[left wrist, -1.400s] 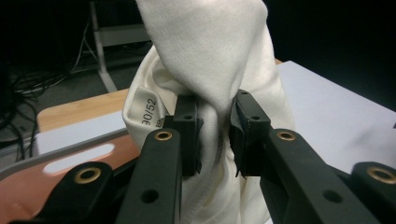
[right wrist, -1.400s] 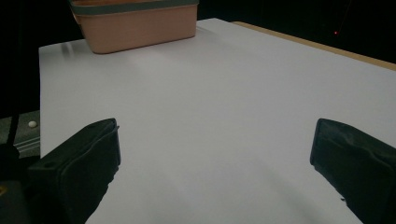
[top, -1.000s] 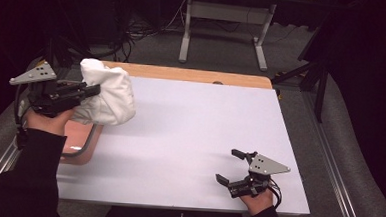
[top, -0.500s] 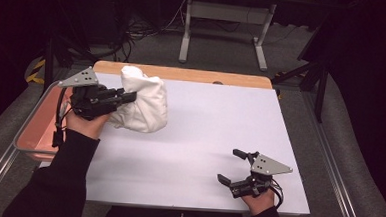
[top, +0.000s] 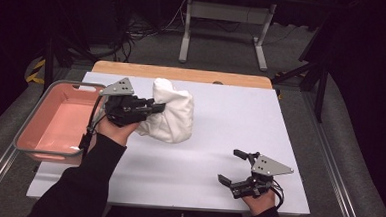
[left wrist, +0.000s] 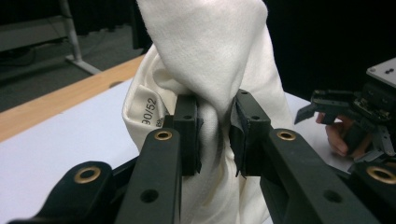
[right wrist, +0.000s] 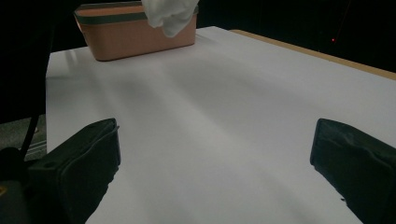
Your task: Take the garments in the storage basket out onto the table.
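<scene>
Carried rightward since the earlier frames, the white cloth [top: 173, 115] has left the pink basin [top: 33, 147] and now hangs bunched over the white surface [top: 240, 121], right of the basin and near the surface's far left part. The left tool [top: 153, 108] pinches a gathered fold of it: in the left gripper view the two black pads [left wrist: 187, 133] press the fabric [left wrist: 212, 60] from both sides, and a printed size tag [left wrist: 148, 109] shows on the cloth just beside the left pad. The cloth's lower folds droop towards the surface, though whether they touch it cannot be told. The hand [top: 114, 129] holding that tool reaches in from a dark sleeve [top: 82, 183] on the left side. The basin sits at the surface's left edge. Well apart, near the front right corner of the surface, the right tool [top: 230, 166] rests low with its jaws spread wide and nothing between them; it has kept its place. In the right gripper view those jaws frame bare white surface, with the basin [right wrist: 135, 30] and a hanging corner of the cloth [right wrist: 169, 14] far off.
</scene>
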Demonstrator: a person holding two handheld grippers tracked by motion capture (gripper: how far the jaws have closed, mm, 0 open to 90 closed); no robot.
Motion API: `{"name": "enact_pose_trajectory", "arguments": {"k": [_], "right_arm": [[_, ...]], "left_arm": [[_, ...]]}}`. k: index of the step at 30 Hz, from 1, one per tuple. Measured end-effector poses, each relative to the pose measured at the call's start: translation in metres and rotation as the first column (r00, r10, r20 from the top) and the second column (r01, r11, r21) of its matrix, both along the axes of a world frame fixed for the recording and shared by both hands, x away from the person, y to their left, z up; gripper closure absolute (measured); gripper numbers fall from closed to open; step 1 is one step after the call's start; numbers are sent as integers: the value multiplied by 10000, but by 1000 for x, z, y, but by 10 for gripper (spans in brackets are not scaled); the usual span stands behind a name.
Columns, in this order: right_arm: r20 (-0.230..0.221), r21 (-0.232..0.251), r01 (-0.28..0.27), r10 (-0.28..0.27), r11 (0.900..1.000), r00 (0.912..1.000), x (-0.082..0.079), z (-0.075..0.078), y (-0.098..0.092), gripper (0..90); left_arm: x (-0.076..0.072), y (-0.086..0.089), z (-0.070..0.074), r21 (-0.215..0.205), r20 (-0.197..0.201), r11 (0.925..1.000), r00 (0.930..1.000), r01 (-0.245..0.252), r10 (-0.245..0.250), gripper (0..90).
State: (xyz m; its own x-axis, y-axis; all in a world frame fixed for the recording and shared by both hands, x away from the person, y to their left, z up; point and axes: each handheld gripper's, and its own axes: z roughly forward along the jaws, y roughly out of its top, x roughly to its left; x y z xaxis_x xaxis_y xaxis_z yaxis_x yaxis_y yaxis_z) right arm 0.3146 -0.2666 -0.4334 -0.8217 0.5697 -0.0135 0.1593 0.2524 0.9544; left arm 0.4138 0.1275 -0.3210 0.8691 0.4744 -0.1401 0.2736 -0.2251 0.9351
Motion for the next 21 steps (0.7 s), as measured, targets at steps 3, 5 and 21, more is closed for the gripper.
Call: {"name": "enact_pose_trajectory", "arguments": {"k": [3, 5, 21], "right_arm": [[2, 4, 33, -33, 10000, 10000, 0, 0, -1, 18], [-19, 0, 50, -50, 10000, 10000, 1, 0, -2, 18], [-27, 52, 174, -174, 9998, 9998, 1, 0, -5, 18]], "left_arm": [[0, -15, -7, 80, -102, 9997, 9997, 224, -223, 746], [2, -22, -12, 228, -128, 9991, 9993, 358, -355, 746], [16, -72, -54, 685, -1213, 9920, 9879, 1058, -970, 745]]}}
